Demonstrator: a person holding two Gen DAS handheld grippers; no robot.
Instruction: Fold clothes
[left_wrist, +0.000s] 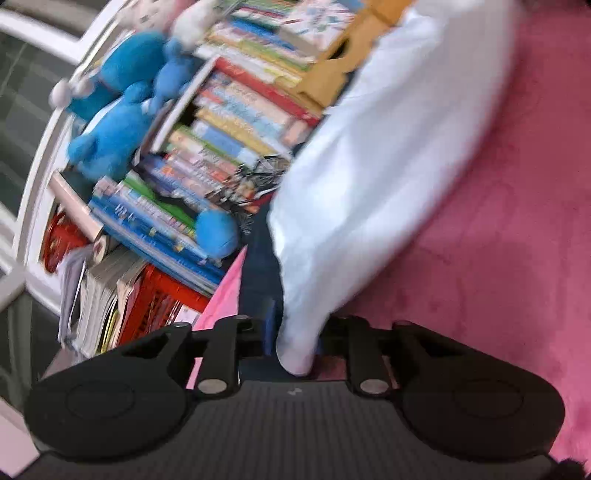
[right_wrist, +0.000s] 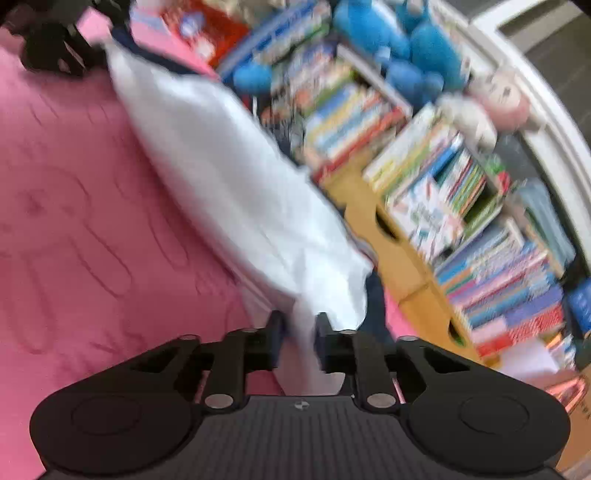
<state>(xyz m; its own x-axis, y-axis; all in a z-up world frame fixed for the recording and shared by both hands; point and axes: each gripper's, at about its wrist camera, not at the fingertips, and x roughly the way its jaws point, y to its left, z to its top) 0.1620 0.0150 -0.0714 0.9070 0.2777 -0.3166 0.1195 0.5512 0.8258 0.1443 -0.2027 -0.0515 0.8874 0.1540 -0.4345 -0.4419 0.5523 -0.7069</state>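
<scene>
Many books (right_wrist: 424, 177) in white bookshelf (right_wrist: 546, 107)

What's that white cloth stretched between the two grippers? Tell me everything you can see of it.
The white garment looks like soft, thin fabric, plain, with a dark navy part showing at its edge. It is lifted and stretched over the pink blanket, sagging in folds, in front of a full bookshelf. The left gripper holds one bunched end, the right gripper the other. The blur hides finer detail.

Bright even light, heavy motion blur, fisheye-bent edges
</scene>
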